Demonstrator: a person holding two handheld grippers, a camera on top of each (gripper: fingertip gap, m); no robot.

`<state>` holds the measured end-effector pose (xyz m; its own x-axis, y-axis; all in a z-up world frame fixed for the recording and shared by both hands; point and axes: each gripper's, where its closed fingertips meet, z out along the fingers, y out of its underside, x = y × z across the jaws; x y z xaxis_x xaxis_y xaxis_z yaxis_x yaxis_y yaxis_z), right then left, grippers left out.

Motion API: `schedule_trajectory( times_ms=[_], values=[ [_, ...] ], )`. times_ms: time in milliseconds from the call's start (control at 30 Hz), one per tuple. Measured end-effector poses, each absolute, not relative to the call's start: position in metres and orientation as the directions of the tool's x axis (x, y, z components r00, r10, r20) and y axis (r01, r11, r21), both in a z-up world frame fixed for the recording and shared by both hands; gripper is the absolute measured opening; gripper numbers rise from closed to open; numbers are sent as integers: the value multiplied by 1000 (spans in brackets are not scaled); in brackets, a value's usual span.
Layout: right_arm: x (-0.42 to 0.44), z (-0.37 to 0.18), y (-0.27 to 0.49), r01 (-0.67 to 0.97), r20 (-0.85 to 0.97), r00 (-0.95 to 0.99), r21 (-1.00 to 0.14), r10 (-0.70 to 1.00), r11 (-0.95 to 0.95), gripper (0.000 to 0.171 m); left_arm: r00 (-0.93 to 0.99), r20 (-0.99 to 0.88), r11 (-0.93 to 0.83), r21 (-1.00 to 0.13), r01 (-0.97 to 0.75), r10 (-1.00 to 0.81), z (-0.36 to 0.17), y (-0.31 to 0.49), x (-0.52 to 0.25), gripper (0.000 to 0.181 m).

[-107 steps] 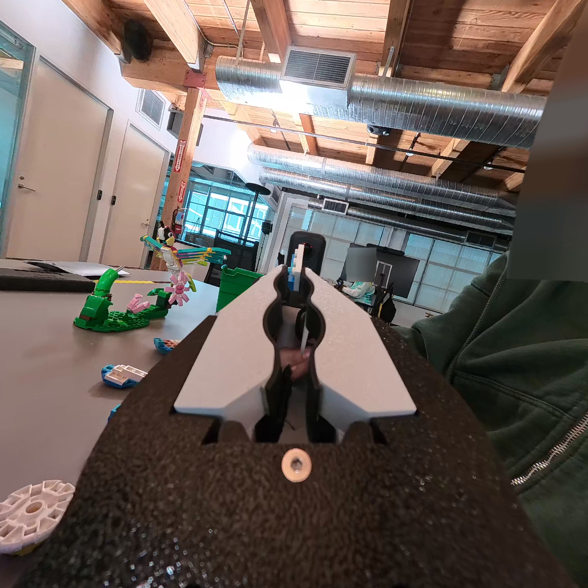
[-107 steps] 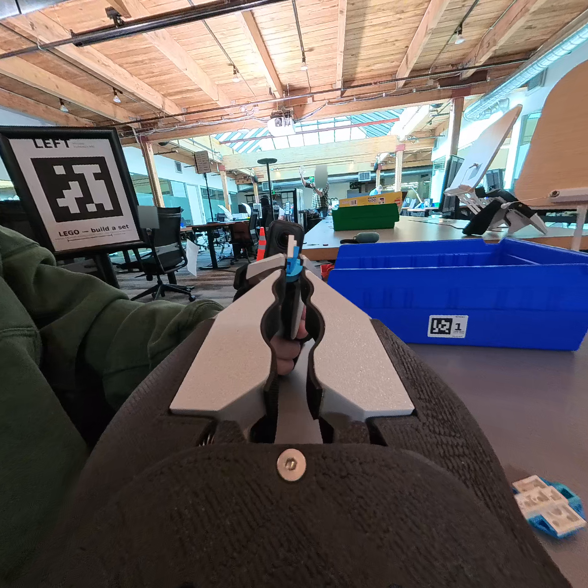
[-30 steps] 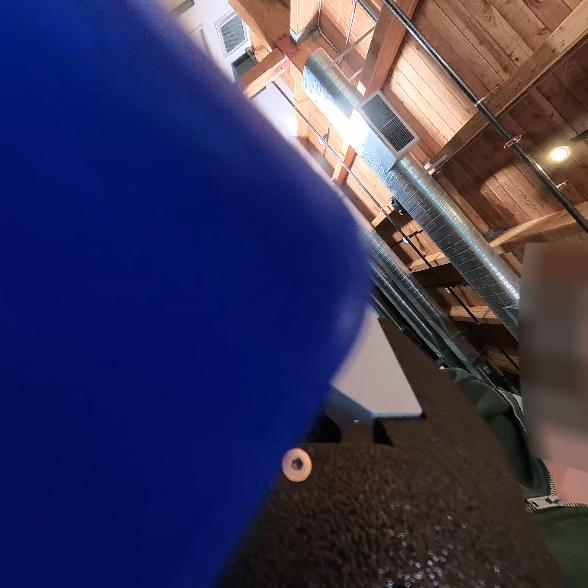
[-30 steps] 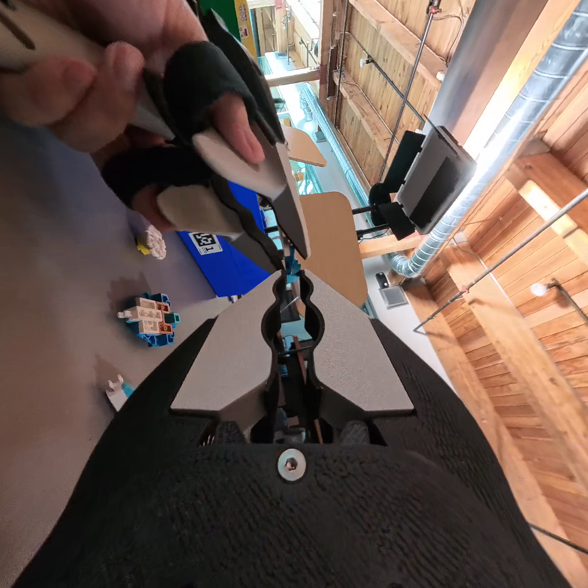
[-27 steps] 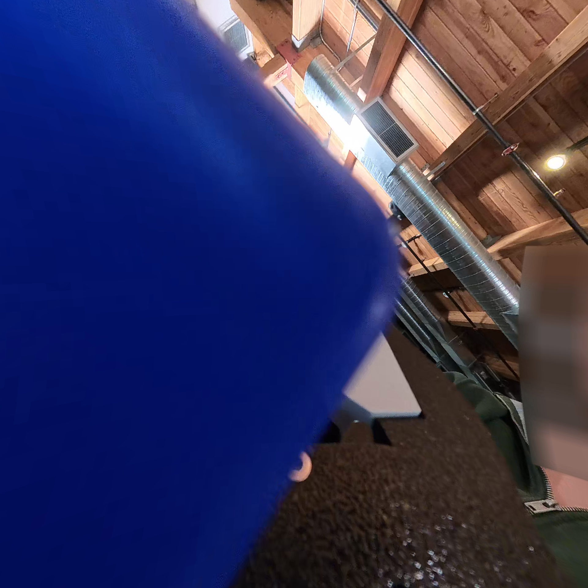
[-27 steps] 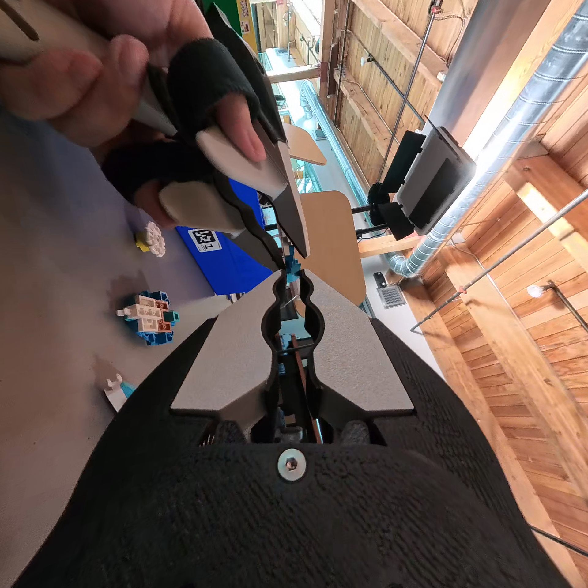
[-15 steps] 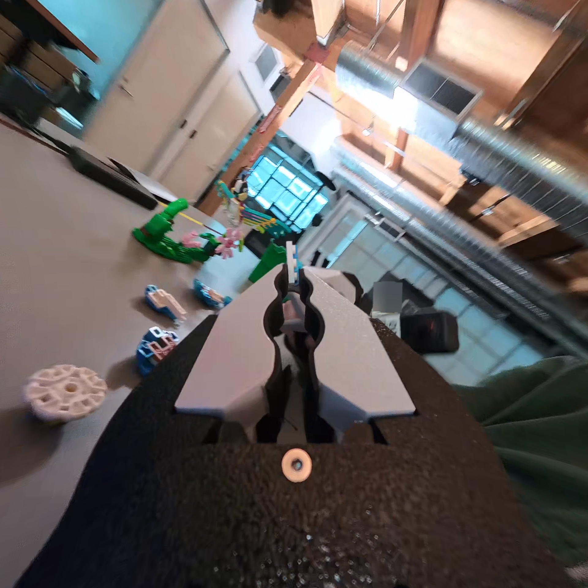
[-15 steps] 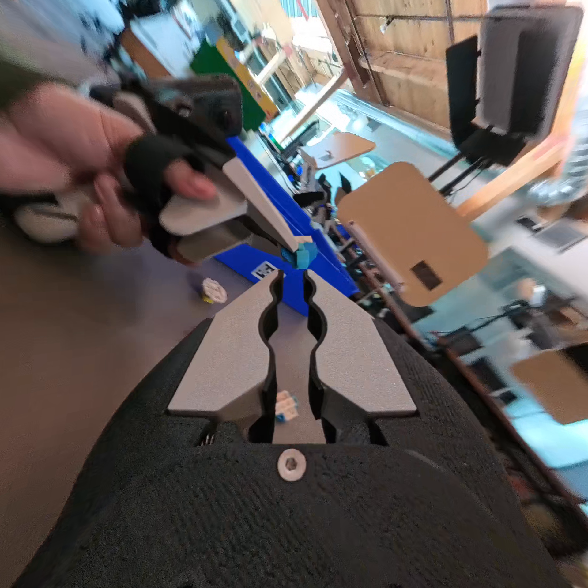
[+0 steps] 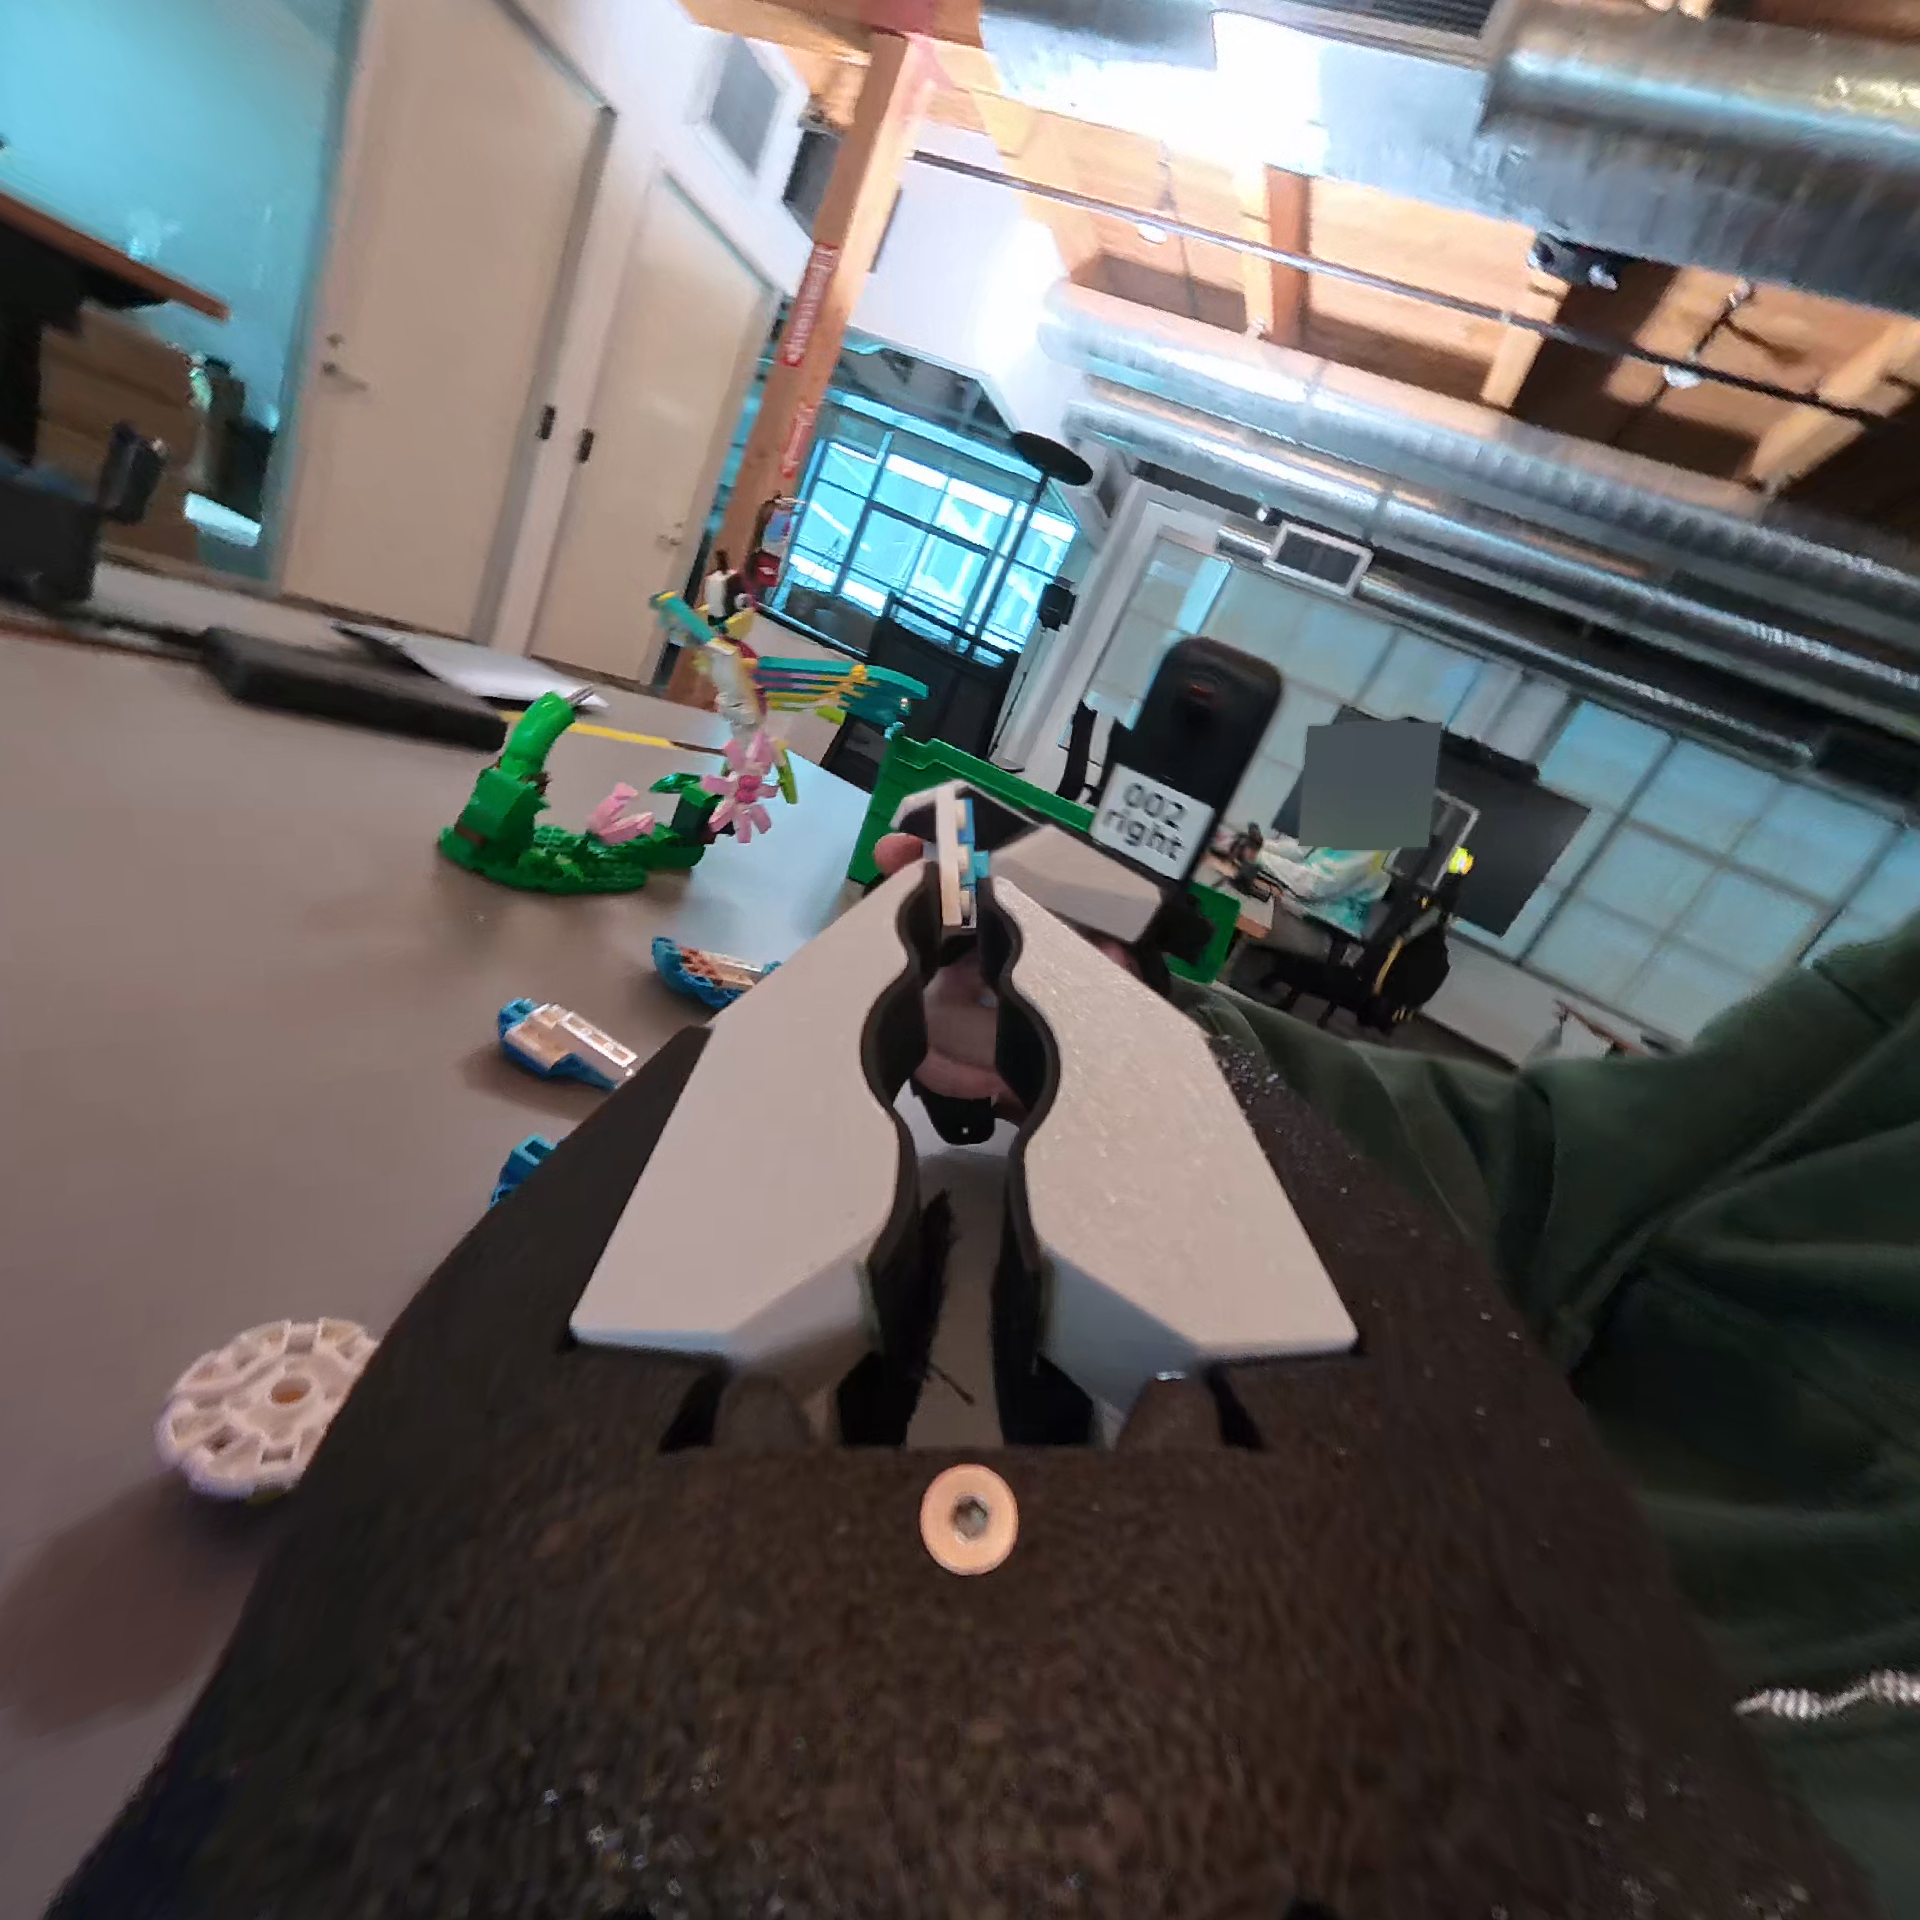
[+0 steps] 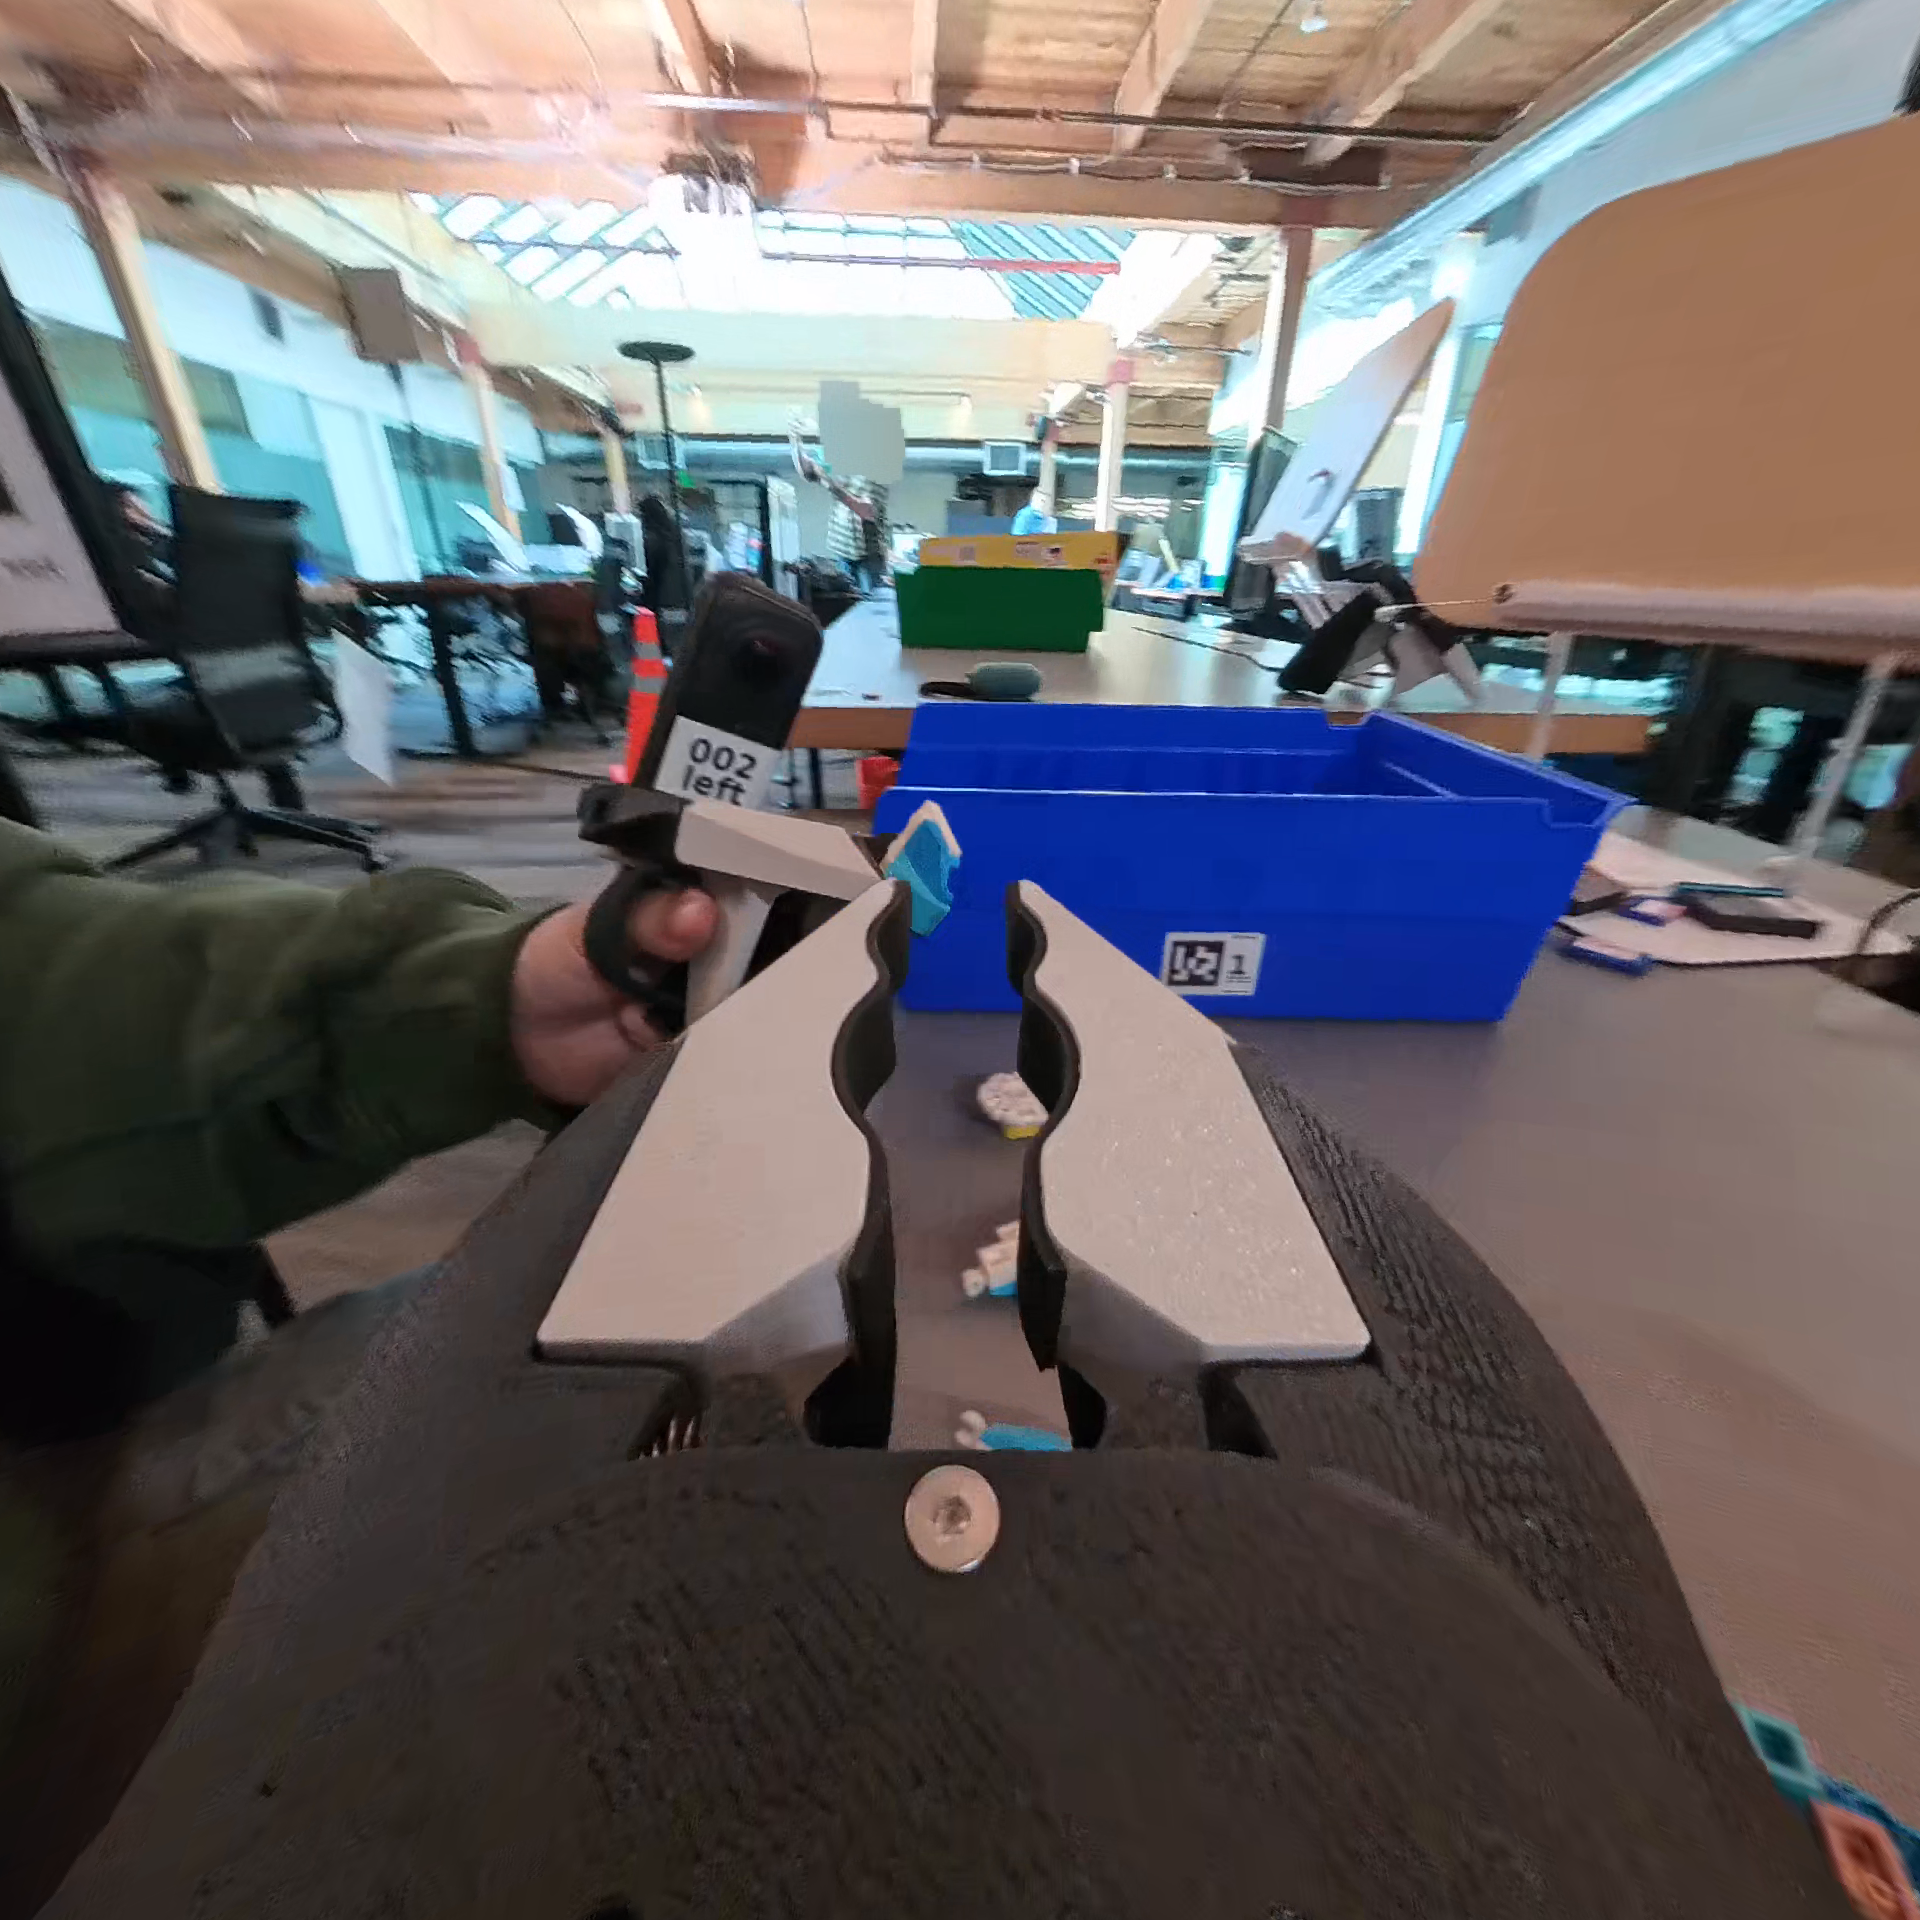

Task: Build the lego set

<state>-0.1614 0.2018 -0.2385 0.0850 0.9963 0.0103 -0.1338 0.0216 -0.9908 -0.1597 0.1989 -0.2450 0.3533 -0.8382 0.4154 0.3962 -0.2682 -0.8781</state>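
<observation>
My left gripper is shut on a small blue-and-white brick piece, held above the grey table. In the right wrist view the left gripper comes in from the left with a hand on it, and the piece sticks out of its tip. My right gripper is open and empty. Its left fingertip is right beside the piece. The right gripper also shows just beyond the piece in the left wrist view.
A blue bin stands on the table behind the grippers. A white round piece and small blue-white pieces lie below the right gripper. A green brick model with a bird, blue-white pieces and a white disc lie left.
Both grippers have swung back from a steep tilt to level. My right gripper has opened and let go of the piece. The piece stays in my left gripper.
</observation>
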Motion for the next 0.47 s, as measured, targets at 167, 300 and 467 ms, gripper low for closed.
schedule_trajectory(
  times_ms=[167,300,467],
  values=[
    [-161,-238,193,-133,25,30,-991,999,29,12,363,339,-208,-912,354,-868,-244,192,-158,2],
    [-161,-239,194,-143,22,36,-989,999,27,12,413,286,-153,-933,326,-865,-246,194,-160,2],
    [-158,-236,203,-163,108,168,-977,980,136,12,593,155,11,-963,267,-790,-242,198,-166,3]
  ],
)
